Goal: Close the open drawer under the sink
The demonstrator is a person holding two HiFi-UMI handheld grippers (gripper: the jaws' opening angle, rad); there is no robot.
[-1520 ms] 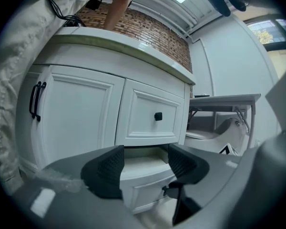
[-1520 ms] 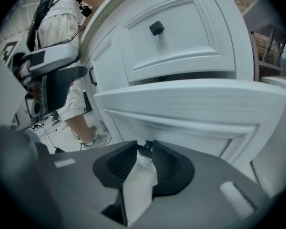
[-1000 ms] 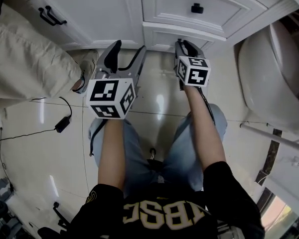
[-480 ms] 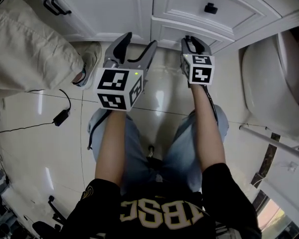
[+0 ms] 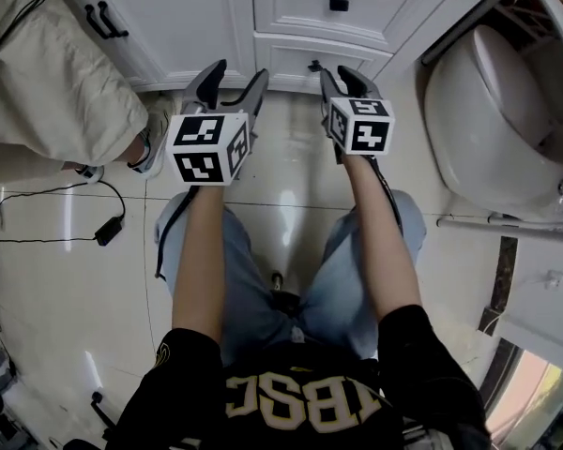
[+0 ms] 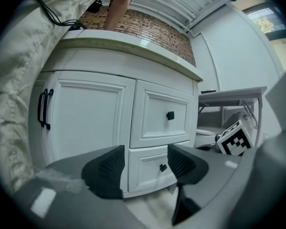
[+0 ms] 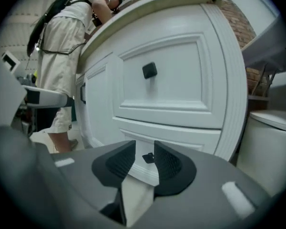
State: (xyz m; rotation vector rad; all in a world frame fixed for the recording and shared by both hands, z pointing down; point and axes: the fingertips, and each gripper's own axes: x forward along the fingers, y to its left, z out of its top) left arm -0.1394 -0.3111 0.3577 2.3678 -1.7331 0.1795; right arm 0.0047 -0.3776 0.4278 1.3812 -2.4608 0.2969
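Lower drawer sits flush in the white vanity, directly beneath the upper drawer. Right gripper is just short of the drawer's knob, jaws nearly together, clamping nothing. Left gripper faces the vanity, jaws apart, empty. Toilet stands beside the vanity

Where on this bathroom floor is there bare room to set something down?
The glossy beige tile floor is bare between the white vanity cabinet and the kneeling person's jeans, and below the black cable. Crowded: bystander's beige trousers left, white toilet right.
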